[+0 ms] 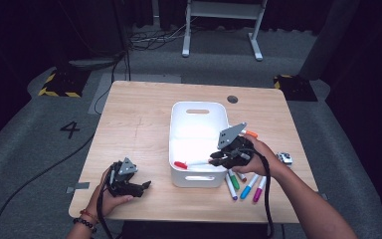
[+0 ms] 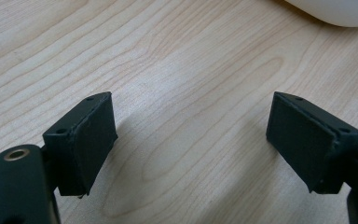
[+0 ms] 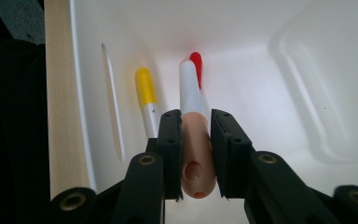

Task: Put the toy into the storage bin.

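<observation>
Over the white bin [image 1: 197, 117], the right claw [image 3: 196, 140] is clamped on a red-capped marker [image 3: 192, 93]; left claw [image 2: 191, 140] rests apart on the table [image 2: 177, 70].

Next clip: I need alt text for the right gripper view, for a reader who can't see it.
The right claw is shut on a marker with a beige cap and white barrel, held inside a white bin. A yellow-capped marker lies by the bin's left wall, and a red-capped marker shows beyond the held one.

Right gripper [image 1: 213, 160] holds marker [image 1: 191, 163] over white bin [image 1: 197, 144].
</observation>
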